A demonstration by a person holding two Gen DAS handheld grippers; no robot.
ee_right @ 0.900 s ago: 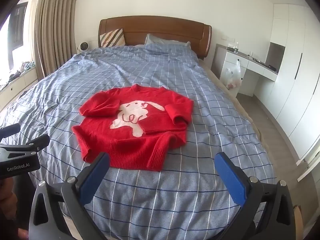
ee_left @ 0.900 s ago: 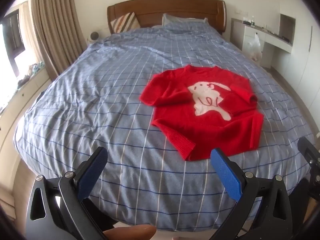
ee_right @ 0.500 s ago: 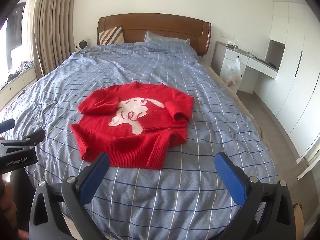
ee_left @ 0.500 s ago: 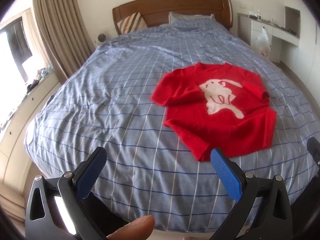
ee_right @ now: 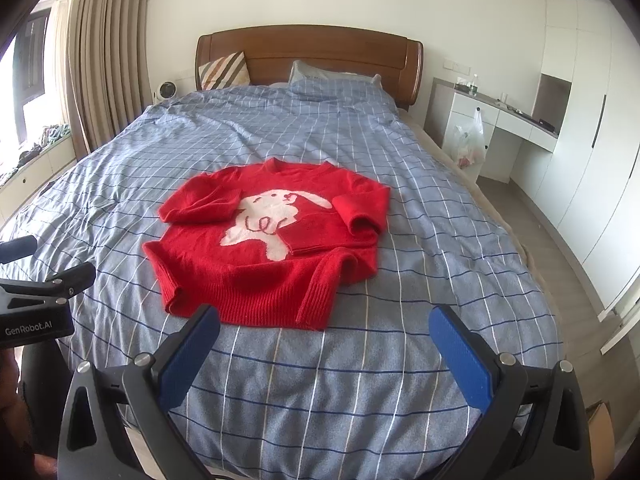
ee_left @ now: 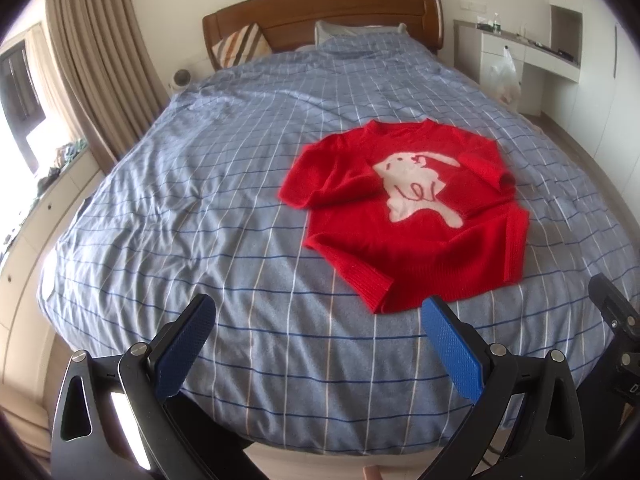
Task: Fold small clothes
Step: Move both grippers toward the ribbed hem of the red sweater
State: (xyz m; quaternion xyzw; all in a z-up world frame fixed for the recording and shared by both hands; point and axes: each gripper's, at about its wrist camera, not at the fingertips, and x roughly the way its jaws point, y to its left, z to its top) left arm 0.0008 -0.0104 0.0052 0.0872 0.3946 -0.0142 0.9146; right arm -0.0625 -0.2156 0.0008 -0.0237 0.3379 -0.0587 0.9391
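One wide bed covered in a blue-grey checked quilt (ee_right: 400,184) fills both views, with a brown wooden headboard (ee_right: 320,52) at its far end and tall beige pleated curtains (ee_right: 104,60) along the left wall. Near the foot of that quilt lies the task's garment, a small red knitted sweater with a white rabbit motif (ee_right: 256,256), front up, neck toward the headboard, both sleeves already crossed over the chest and the right hem corner rolled back on itself. The left gripper (ee_left: 316,340) hangs released, blue pads spread wide, short of the sweater's near left hem corner; the right gripper (ee_right: 324,348) is likewise released and empty, poised just before the ribbed hem. Judging by this layout, the step in hand is the lengthwise fold: each claw would do well to pinch one hem corner through both knit layers, first flattening that rolled right corner, then lift together and carry the hem evenly up to the neckline so the sleeves stay tucked. Hidden from view are the sweater's back, the cuff of the left sleeve under its fold, and the bed's near edge behind the gripper bodies.
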